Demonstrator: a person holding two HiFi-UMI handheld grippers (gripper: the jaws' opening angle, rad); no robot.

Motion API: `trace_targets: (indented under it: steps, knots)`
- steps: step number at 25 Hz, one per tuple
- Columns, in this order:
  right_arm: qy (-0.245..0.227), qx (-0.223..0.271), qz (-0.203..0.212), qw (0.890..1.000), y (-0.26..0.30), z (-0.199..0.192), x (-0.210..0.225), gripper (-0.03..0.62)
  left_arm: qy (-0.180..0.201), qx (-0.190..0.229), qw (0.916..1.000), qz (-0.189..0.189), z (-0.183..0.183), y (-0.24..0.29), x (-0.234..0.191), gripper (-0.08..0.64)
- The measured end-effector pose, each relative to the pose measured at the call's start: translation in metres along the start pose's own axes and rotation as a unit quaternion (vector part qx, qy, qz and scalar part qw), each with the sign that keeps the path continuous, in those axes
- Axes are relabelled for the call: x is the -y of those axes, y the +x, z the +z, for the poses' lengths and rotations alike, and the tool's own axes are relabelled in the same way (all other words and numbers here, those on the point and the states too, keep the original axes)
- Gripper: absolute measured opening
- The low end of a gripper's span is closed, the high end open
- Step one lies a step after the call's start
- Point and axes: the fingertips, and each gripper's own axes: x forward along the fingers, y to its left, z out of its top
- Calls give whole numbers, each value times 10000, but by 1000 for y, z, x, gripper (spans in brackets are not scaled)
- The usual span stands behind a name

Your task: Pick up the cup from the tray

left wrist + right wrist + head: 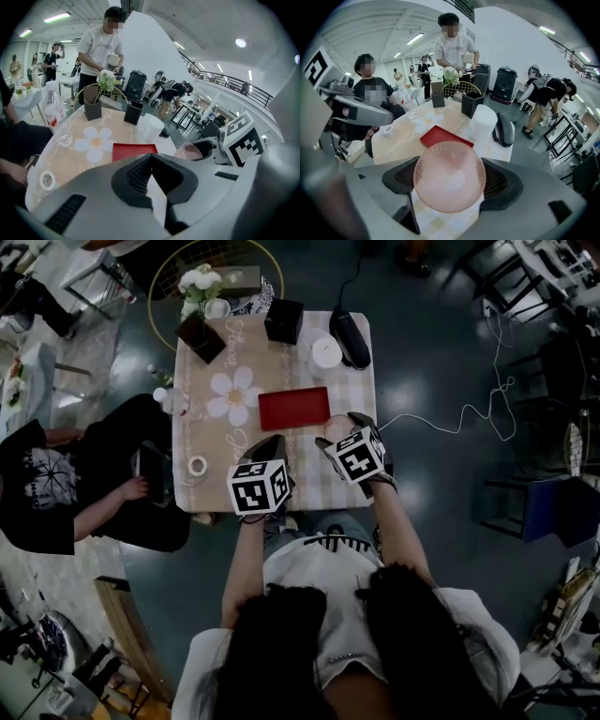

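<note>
Currently right gripper (339, 430) clamps the pink cup (450, 174), seemingly just off the red tray (294, 408), at its 5 o'clock. Left gripper (150, 161) closed, empty. Curved wall could slip or pivot if tilted.

This is a big open work hall, with long lights (57, 18) overhead, a railing (225, 79) upstairs and many people (99, 47) around.
</note>
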Motion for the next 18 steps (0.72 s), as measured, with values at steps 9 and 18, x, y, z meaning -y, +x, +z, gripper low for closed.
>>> trace_targets:
  steps: [9,18]
  knots:
    - [196,-315,12,9993,0,-64,-13,396,224,-138,9994,-225,-23,1,21,8]
    - [359,-403,-100,9985,2,-104,-17,396,263,-228,9992,-213,-50,-7,30,8]
